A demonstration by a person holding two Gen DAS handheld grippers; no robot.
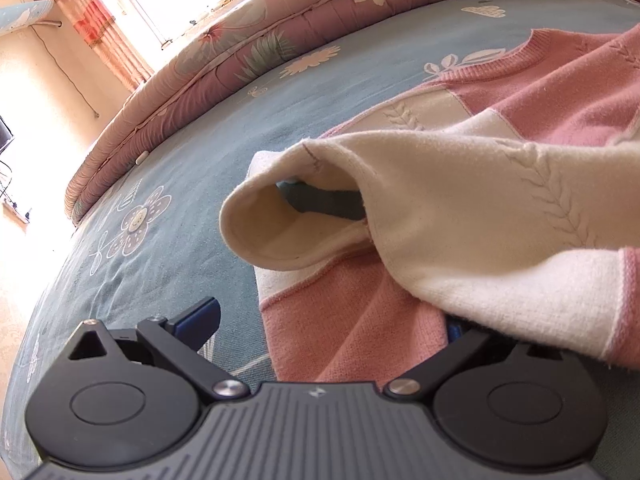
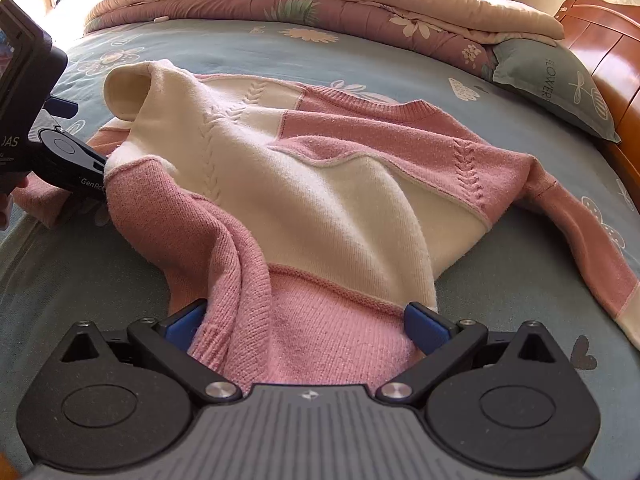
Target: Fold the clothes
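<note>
While both grippers stand spread, the sweater runs from right gripper toward upper left, where left gripper waits.

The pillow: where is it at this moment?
In the right wrist view the pillow lies at the upper right, against the wooden headboard, just beyond the folded quilt and well clear of the sweater.
</note>
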